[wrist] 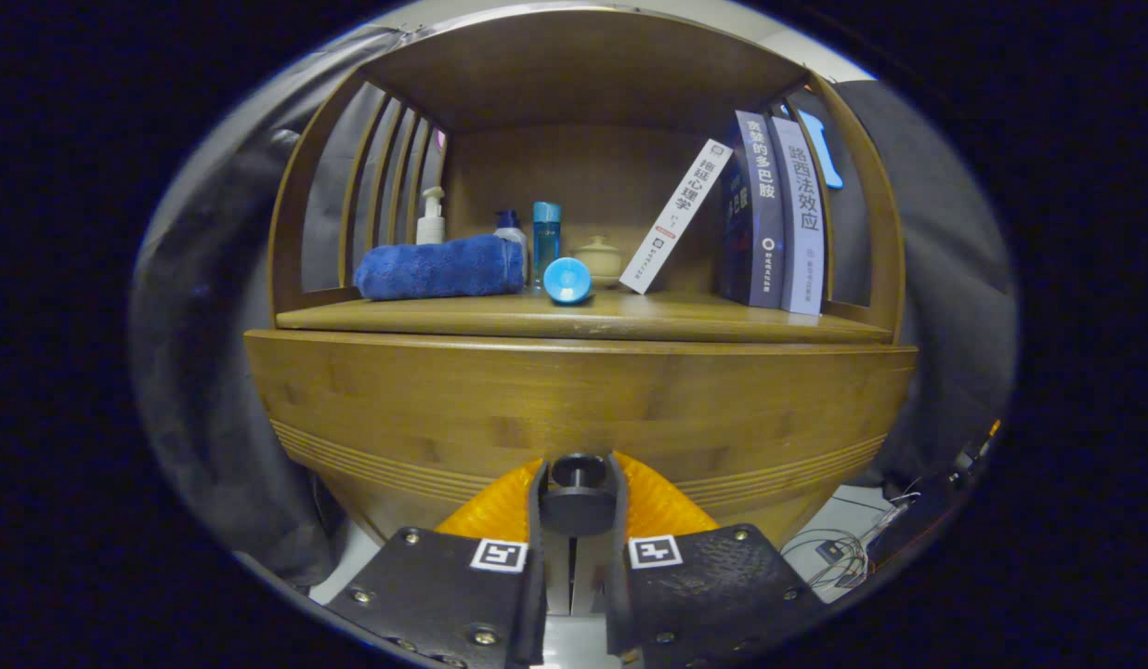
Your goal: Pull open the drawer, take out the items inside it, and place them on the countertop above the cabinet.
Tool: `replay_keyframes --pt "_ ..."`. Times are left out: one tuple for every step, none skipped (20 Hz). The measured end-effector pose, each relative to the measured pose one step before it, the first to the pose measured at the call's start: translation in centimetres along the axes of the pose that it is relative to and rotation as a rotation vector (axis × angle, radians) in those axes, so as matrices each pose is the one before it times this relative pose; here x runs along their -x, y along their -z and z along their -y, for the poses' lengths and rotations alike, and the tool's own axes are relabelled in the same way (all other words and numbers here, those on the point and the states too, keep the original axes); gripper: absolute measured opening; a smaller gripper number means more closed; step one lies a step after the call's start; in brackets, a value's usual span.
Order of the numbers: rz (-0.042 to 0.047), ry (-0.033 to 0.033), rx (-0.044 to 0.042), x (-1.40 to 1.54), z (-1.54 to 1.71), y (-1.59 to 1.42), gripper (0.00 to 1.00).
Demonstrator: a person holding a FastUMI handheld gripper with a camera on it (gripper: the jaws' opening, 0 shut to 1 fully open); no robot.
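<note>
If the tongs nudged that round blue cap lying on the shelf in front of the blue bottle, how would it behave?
The blue cap looks small, probably light plastic, so it should shift easily. Lying on its side on the smooth wooden shelf, it may roll. The tongs are shut on the drawer knob.

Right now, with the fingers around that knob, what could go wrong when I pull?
1. The gripper closes on the small round black drawer knob only near the fingertips, so it could slip off under a hard pull.
2. A jerk may shake the wooden cabinet; the round blue ball near the countertop's front edge could roll off.
3. The leaning white book could topple.
</note>
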State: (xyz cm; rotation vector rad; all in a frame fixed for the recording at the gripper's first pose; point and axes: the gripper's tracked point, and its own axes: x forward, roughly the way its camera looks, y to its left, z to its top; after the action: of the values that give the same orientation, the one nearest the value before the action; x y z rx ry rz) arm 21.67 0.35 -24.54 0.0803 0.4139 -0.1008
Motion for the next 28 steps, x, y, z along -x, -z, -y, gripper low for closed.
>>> replay_keyframes --pt "0.00230 0.00000 -0.00320 1.051 0.064 0.263 0.25" --pt "0.00035 -0.00099 -0.00434 0.981 0.001 0.210 0.25" --pt "0.00084 -0.00177 -0.00019 1.064 -0.048 0.180 0.26" --pt "-0.00177 -0.00169 0.00428 1.001 0.039 0.179 0.25" --pt "-0.00133 -0.00021 0.00172 0.963 0.075 0.263 0.26" --pt "-0.00154 -0.00050 0.00387 1.089 0.006 0.116 0.26" --pt "-0.00387 0.00035 0.00095 1.046 0.073 0.351 0.26" --pt "0.00287 -0.00033 -0.00624 1.034 0.034 0.138 0.26" --pt "-0.00355 0.00021 -0.00143 0.869 0.018 0.231 0.26" --pt "-0.00565 0.00140 0.00443 0.969 0.091 0.347 0.25" --pt "-0.00719 0.00046 -0.00506 0.970 -0.003 0.377 0.26" --pt "-0.01175 0.00094 -0.01289 0.846 0.045 0.567 0.25" --pt "-0.01665 -0.00032 -0.01826 0.740 0.032 0.839 0.25" --pt "0.01132 -0.00066 -0.00895 0.752 -0.022 -0.174 0.25" --pt "-0.02090 0.00340 0.00335 0.638 -0.065 0.393 0.25" --pt "0.00295 0.00067 -0.00464 0.696 0.090 0.181 0.25" --pt "-0.00773 -0.00127 0.00000 0.617 0.116 0.301 0.25" --pt "-0.00472 -0.00114 0.00021 0.389 0.174 0.180 0.25" --pt "-0.01101 0.00071 -0.00504 0.104 0.247 0.212 0.25" --pt "-0.00510 -0.00527 -0.00807 0.140 0.036 -0.004 0.25" --pt "-0.01140 0.00187 -0.00987 0.145 -0.010 0.162 0.25" --pt "-0.00034 0.00017 -0.00249 0.115 -0.001 0.042 0.25" --pt "0.00286 0.00182 0.01367 0.098 -0.052 -0.075 0.25" --pt "0.00624 0.00105 0.01721 0.037 -0.025 -0.092 0.25" --pt "0.00099 0.00066 0.00853 -0.094 0.031 0.114 0.25" --pt "-0.00046 -0.00261 -0.00356 -0.003 0.051 -0.054 0.25" --pt "-0.00202 -0.00254 -0.00439 0.010 -0.084 0.107 0.25" --pt "-0.00184 -0.00123 0.00074 0.041 -0.019 -0.008 0.25"
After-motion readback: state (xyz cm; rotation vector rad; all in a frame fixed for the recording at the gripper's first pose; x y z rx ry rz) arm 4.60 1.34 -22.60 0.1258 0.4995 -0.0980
